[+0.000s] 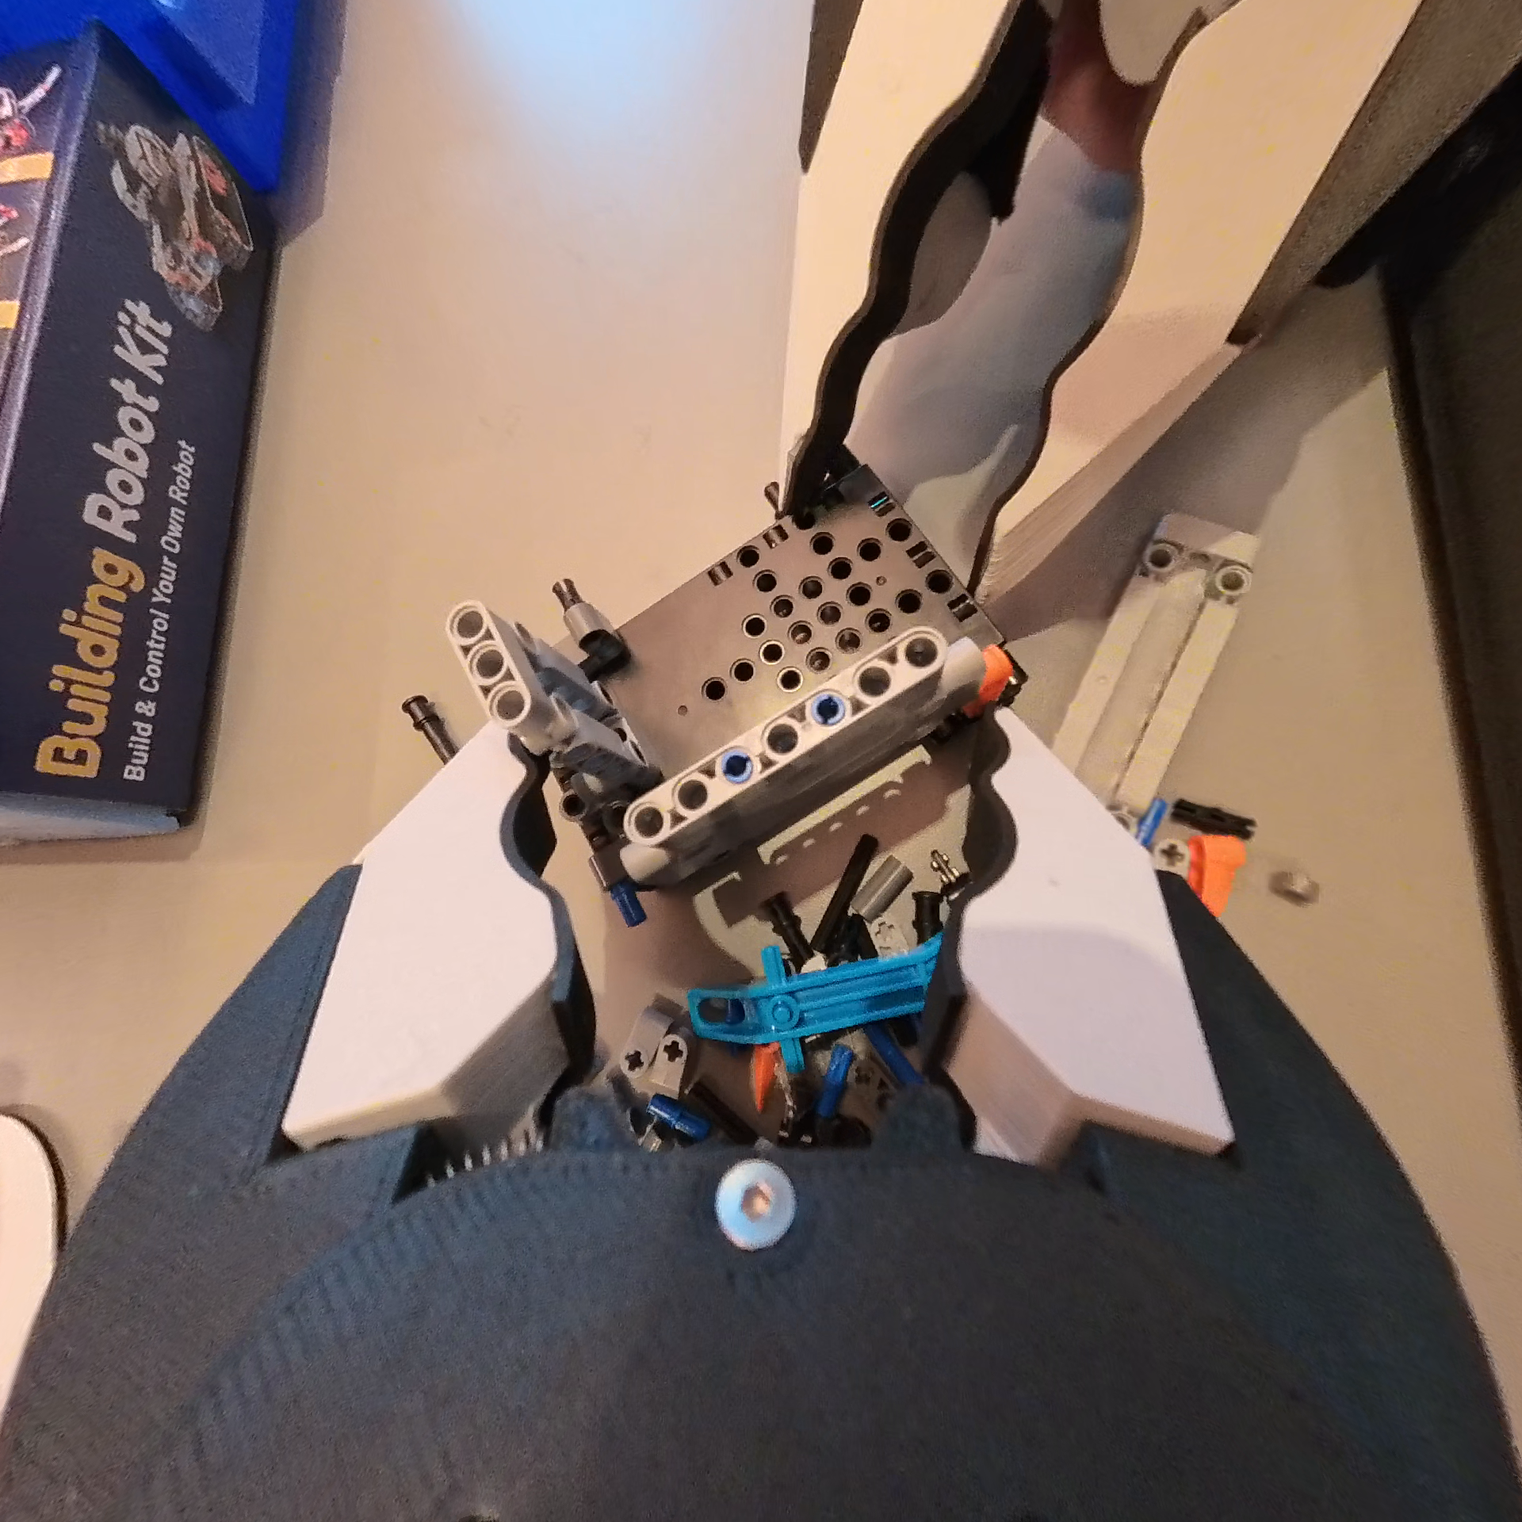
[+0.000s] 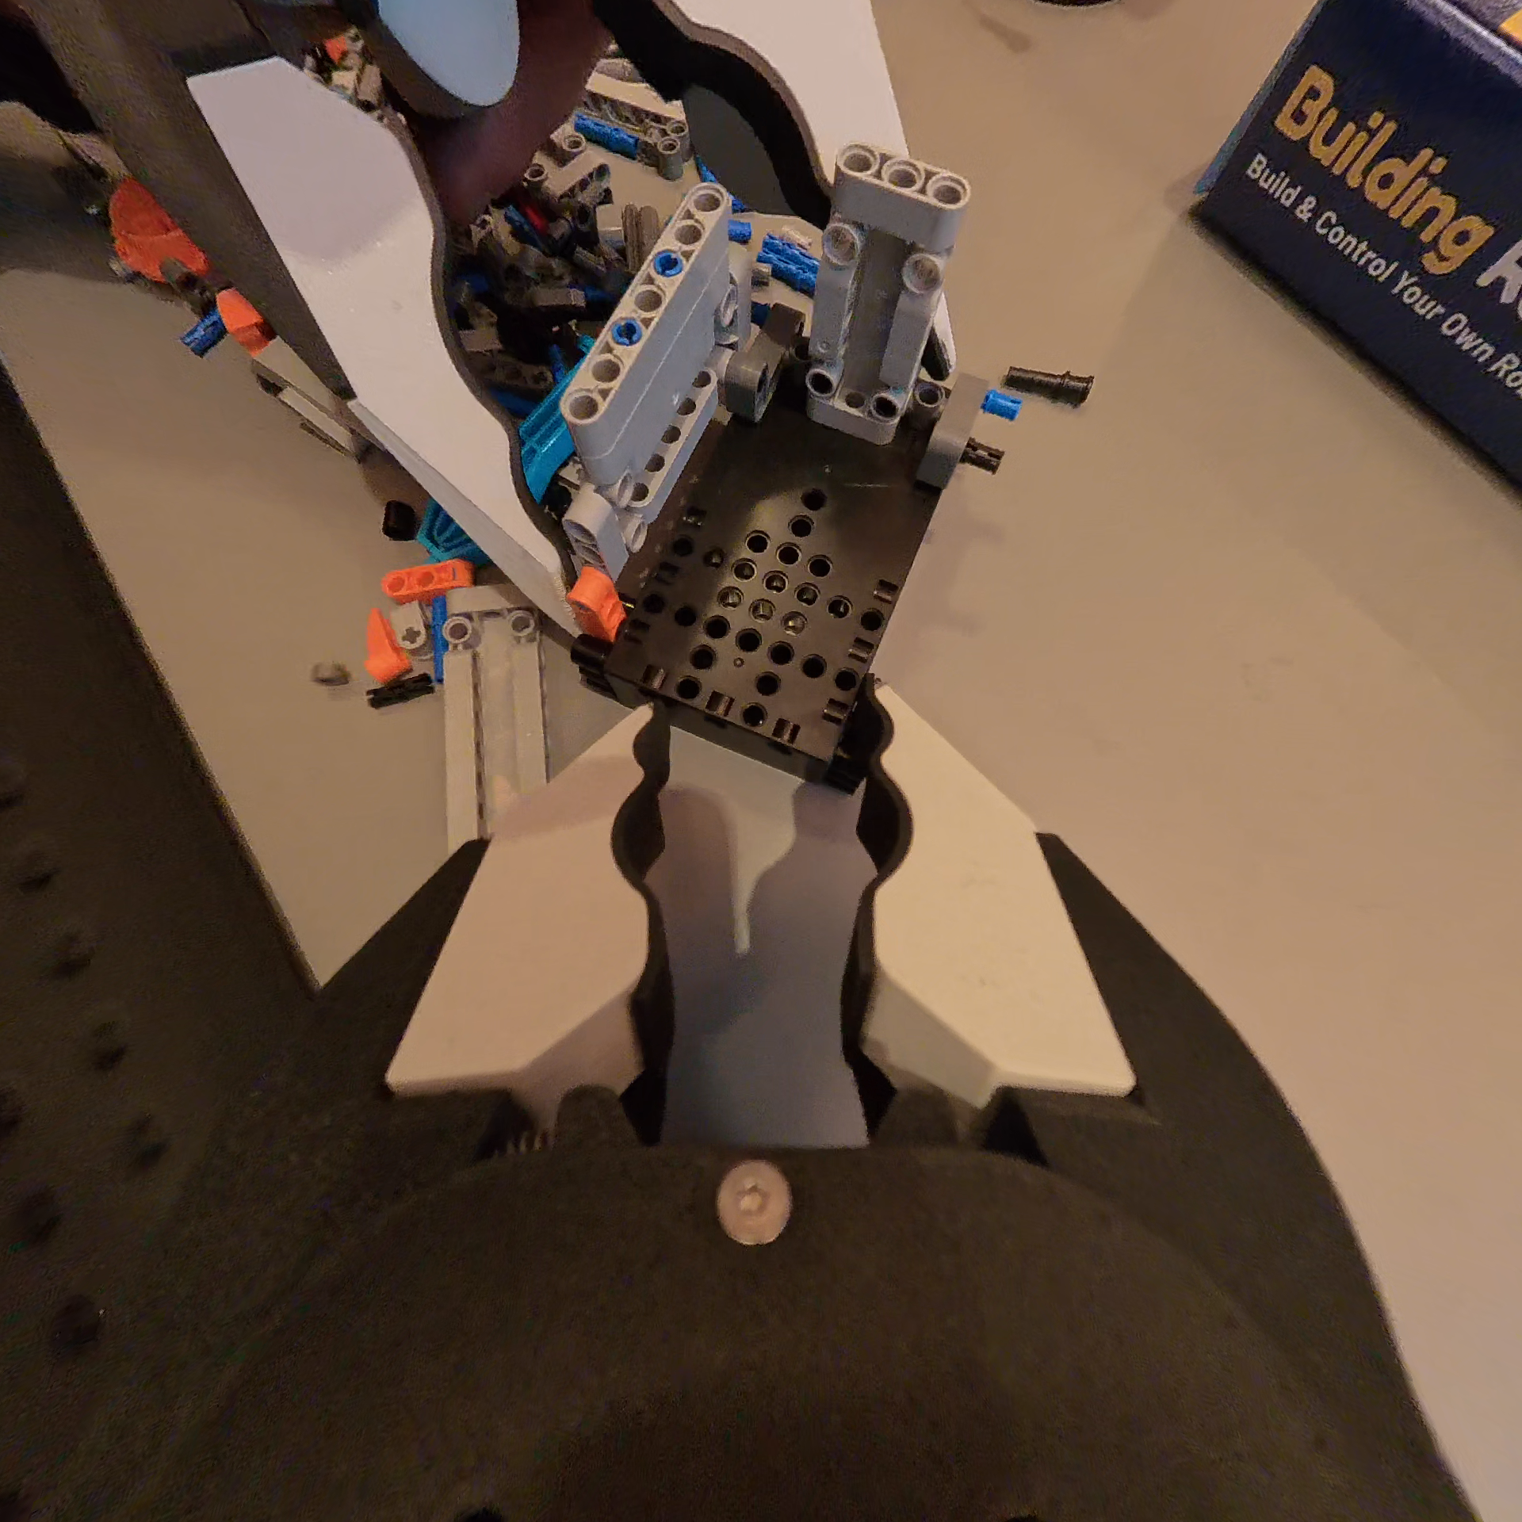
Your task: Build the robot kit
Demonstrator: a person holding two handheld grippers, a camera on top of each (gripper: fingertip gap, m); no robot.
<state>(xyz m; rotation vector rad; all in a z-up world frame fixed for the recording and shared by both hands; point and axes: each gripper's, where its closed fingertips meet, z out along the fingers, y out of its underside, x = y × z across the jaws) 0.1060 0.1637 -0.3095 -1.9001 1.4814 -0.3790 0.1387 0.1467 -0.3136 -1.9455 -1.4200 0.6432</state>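
A black perforated block [image 1: 791, 626] [image 2: 758, 593] carries a long grey beam with two blue pins [image 1: 782, 749] [image 2: 651, 329], an upright grey frame [image 2: 881, 288] [image 1: 494, 667] and an orange piece [image 2: 597, 605]. My right gripper [image 2: 762, 725] is shut on the block's near edge, and the left wrist view shows it [image 1: 894, 527] at the far edge. My left gripper [image 1: 758, 758] is closed around the beam end of this assembly, one finger [image 2: 371, 329] along the long beam and the other behind the frame. The assembly is held tilted above the table.
A pile of loose black, blue, grey and orange parts [image 1: 807, 1013] [image 2: 535, 247] lies under the left gripper, with a turquoise piece [image 1: 815, 996]. A dark blue kit box [image 1: 107, 494] [image 2: 1400, 206] and a long grey frame [image 1: 1153, 659] [image 2: 494, 741] lie nearby. A black pin [image 2: 1050, 383] lies loose.
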